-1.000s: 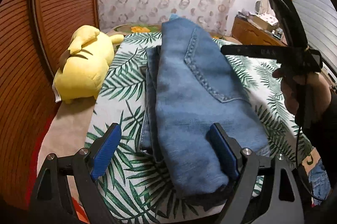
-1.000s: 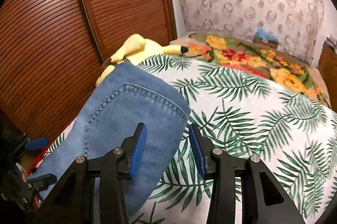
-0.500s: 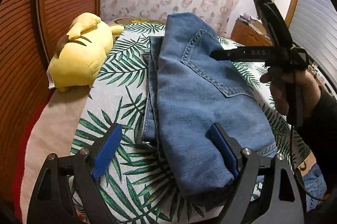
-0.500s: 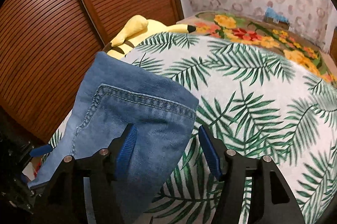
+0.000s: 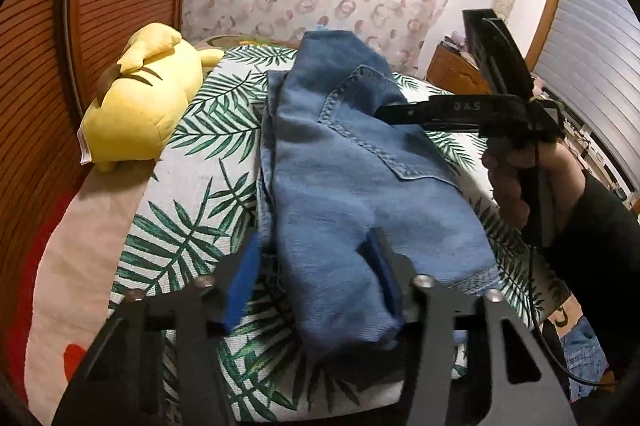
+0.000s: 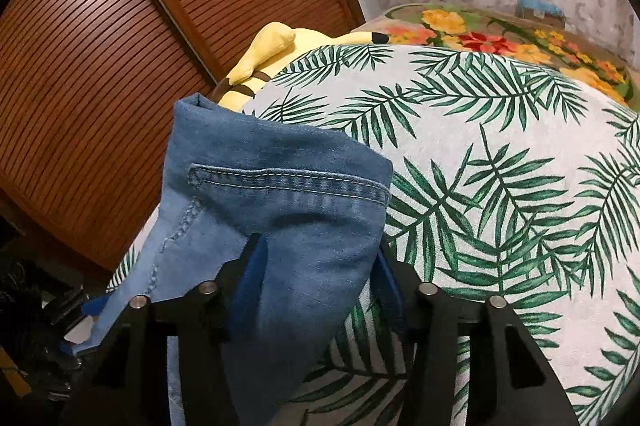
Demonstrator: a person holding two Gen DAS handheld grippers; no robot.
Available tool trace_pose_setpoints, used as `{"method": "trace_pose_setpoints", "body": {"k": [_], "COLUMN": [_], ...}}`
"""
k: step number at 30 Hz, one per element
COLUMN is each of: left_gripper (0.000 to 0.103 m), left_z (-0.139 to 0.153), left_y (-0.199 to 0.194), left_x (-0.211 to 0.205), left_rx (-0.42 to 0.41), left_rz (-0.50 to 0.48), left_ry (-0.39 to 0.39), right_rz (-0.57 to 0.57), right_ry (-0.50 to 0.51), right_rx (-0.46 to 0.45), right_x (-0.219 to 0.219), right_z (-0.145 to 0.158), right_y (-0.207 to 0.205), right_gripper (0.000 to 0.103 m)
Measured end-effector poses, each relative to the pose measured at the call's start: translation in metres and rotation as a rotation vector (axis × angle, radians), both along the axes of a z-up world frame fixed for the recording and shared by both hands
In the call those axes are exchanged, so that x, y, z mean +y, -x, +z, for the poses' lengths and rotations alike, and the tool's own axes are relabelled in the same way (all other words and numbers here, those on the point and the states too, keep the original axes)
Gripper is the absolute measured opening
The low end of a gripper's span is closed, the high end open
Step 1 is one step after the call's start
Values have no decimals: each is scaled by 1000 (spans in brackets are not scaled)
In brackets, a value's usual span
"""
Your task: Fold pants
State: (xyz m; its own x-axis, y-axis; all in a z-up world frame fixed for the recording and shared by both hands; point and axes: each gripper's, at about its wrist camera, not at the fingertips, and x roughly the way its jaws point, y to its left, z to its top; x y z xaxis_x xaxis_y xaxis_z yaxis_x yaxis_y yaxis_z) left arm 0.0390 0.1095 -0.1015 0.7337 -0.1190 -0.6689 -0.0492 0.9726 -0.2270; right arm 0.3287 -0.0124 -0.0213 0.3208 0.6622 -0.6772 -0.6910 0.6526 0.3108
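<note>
The blue denim pants [image 5: 344, 166] lie folded lengthwise on the palm-leaf bedspread [image 5: 200, 162], back pocket up. My left gripper [image 5: 312, 278] has its blue pads on either side of the near end of the pants, jaws closing around the bunched denim. My right gripper [image 6: 316, 278] straddles the far end of the pants [image 6: 288, 194], which is lifted off the bed and bunched between its pads. In the left wrist view the right gripper [image 5: 384, 112] reaches in from the right, held by a hand.
A yellow plush toy [image 5: 140, 106] lies at the bed's left edge beside a brown slatted wardrobe door [image 6: 120, 46]. A floral blanket [image 6: 500, 38] covers the bed's far part. A wooden cabinet [image 5: 452, 74] stands at the back right.
Both grippers have narrowed around the pants ends. The far end of the pants has risen off the bed and crumpled, and the near end has bunched between my left pads.
</note>
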Motion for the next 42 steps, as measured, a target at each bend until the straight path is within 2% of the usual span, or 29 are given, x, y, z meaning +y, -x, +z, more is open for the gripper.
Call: {"method": "trace_pose_setpoints", "body": {"k": [1, 3, 5, 12, 16, 21, 26, 32, 38, 42], "left_gripper": [41, 33, 26, 18, 17, 17, 17, 17, 14, 13], "left_z": [1, 2, 5, 21, 37, 61, 77, 82, 87, 71], "left_y": [1, 3, 5, 20, 30, 27, 0, -47, -96, -130], "left_x": [-1, 0, 1, -3, 0, 14, 37, 65, 89, 98], "left_rx": [-7, -12, -23, -71, -116, -175, -203, -193, -194, -153], "left_rz": [0, -9, -19, -43, -34, -14, 6, 15, 18, 7], "left_ry": [-7, -15, -31, -45, -47, -60, -82, -106, -123, -118], "right_rz": [3, 17, 22, 64, 83, 90, 81, 75, 72, 53], "right_ry": [-7, -30, -46, -77, -111, -152, -177, -182, -209, -197], "right_rx": [-2, -10, -28, -99, -156, -214, -233, -220, -179, -173], "right_x": [-1, -3, -2, -1, -1, 1, 16, 44, 74, 93], "right_z": [1, 6, 14, 43, 66, 92, 104, 102, 86, 65], "right_y": [0, 4, 11, 38, 56, 58, 34, -10, -70, -112], "right_gripper": [41, 25, 22, 18, 18, 18, 18, 17, 17, 17]}}
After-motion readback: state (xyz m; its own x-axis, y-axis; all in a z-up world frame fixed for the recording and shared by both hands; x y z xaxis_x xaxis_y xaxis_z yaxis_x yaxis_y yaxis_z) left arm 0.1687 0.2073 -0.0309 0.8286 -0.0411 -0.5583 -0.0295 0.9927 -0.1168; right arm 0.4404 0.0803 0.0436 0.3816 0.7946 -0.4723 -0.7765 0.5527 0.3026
